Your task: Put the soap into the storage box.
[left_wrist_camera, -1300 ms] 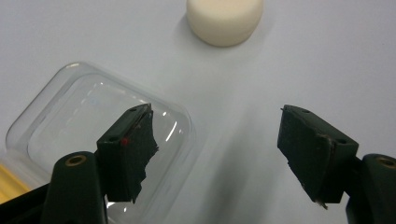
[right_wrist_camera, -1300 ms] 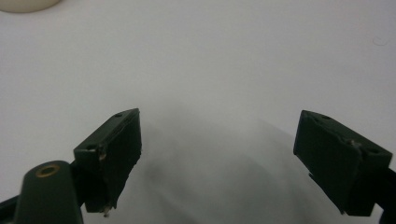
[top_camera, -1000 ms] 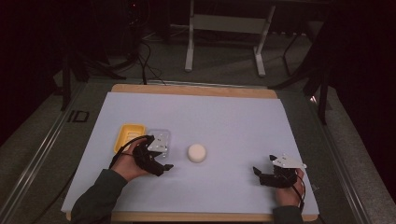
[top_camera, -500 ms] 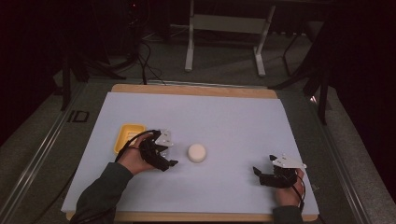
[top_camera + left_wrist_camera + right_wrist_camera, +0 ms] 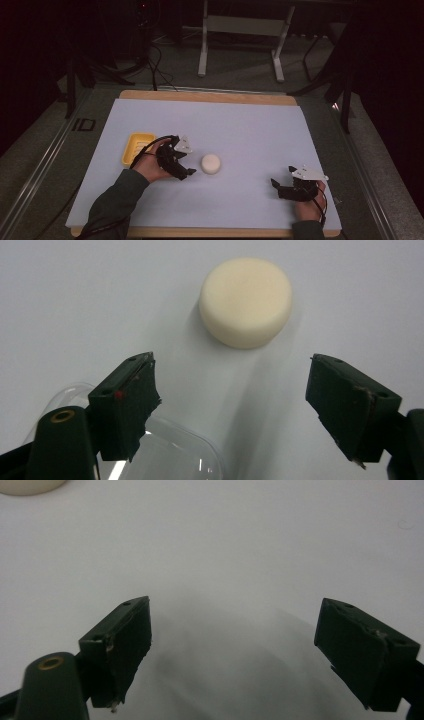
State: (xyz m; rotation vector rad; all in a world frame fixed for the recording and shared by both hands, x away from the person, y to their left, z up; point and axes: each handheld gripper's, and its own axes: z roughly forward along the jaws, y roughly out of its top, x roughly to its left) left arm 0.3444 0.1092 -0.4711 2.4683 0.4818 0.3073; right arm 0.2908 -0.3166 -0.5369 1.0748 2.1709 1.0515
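A round cream sponge (image 5: 211, 163) lies flat on the pale sheet (image 5: 250, 130) covering the table, near its middle; the left gripper (image 5: 186, 161) sits just beside the sponge on the side of the yellow tray (image 5: 136, 146), jaws spread wide and empty, the sponge ahead of them and untouched (image 5: 245, 302); a clear plastic lid (image 5: 170, 452) lies under that gripper, on the side away from the sponge; the right gripper (image 5: 278, 187) rests well apart from the sponge, towards the sheet's near right corner, jaws likewise spread, grasping nothing.
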